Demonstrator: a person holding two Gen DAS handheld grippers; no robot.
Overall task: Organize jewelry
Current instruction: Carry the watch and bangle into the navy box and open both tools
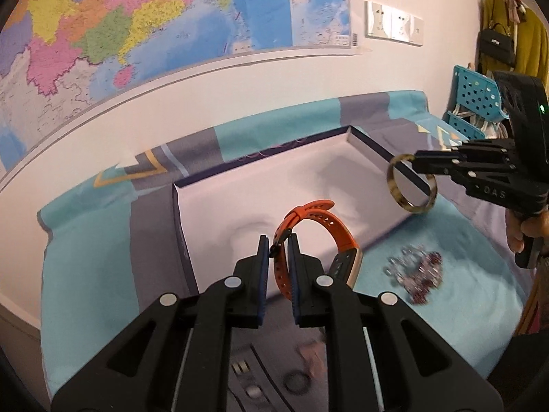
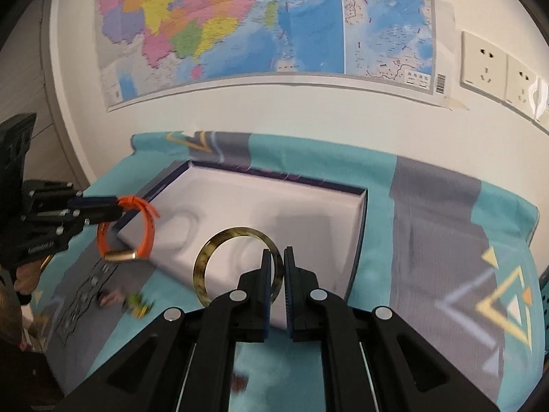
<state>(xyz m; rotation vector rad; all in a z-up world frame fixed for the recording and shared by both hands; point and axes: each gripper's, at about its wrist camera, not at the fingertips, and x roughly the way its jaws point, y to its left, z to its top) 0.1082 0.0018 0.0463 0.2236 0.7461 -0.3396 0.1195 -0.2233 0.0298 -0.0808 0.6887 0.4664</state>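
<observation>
A wall map fills the upper half of both views, with a patterned teal and grey cloth over the worktop beneath it. On the cloth lies a shallow open box with dark walls and a pale lining; nothing can be seen resting inside it.

The left tool is closed narrowly on the strap of an orange watch, which hangs in the air over the box's near edge, its gold case at 5 o'clock from the tips. The right tool pinches a mottled amber bangle at its rim, held upright above the box's near wall; the ring sits at 9 o'clock from the tips.

Only the left wrist view shows a blurred cluster of silver and dark red jewelry on the cloth, outside the box at 4 o'clock from it, a turquoise perforated basket at 2 o'clock, and a black handbag hanging by yellow clothing. It also shows blurred small items and a dark ring on the cloth under the tool.

Only the right wrist view shows 2 wall sockets at 2 o'clock and a small yellow-green trinket on the cloth at 8 o'clock from the box.
</observation>
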